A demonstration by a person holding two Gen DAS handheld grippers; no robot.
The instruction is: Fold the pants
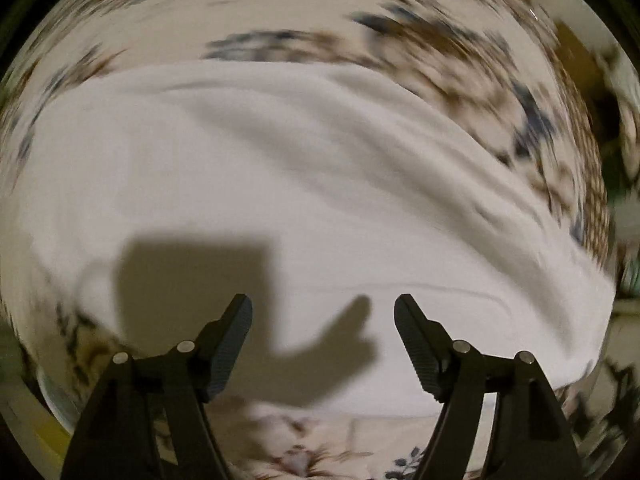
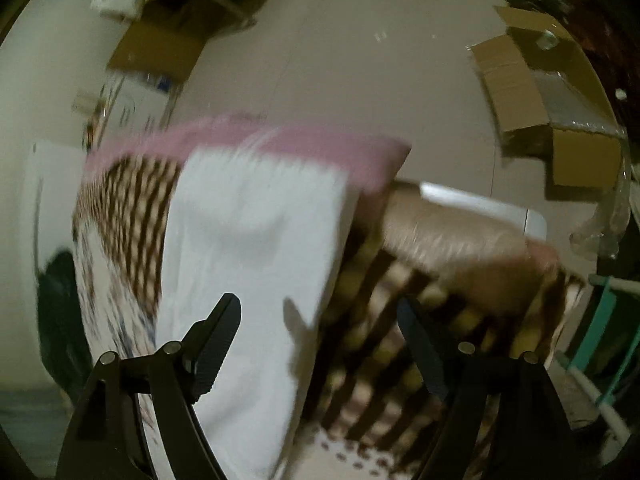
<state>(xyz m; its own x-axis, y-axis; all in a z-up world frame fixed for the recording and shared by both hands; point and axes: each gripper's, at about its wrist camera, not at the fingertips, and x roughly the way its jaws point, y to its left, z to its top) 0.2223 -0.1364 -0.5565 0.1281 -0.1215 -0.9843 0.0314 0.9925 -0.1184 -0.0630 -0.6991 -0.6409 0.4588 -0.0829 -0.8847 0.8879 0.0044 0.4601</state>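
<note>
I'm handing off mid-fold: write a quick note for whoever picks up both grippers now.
Left gripper: open, nothing between its fingers, above the white pants.
Right gripper: open, empty, over the pants' edge.
Pants lie flat as a white band on the patterned bedspread; nothing holds them.
How many folds are done can't be told through the blur.
Left: check the shape, regrasp, finish folding.

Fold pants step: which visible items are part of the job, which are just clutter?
Job:
- white pants, lying flat
- left tongs, open, empty
- right tongs, open, empty
- patterned bedspread under the pants

Clutter:
- cardboard boxes
- pink cloth
- teal rack
</note>
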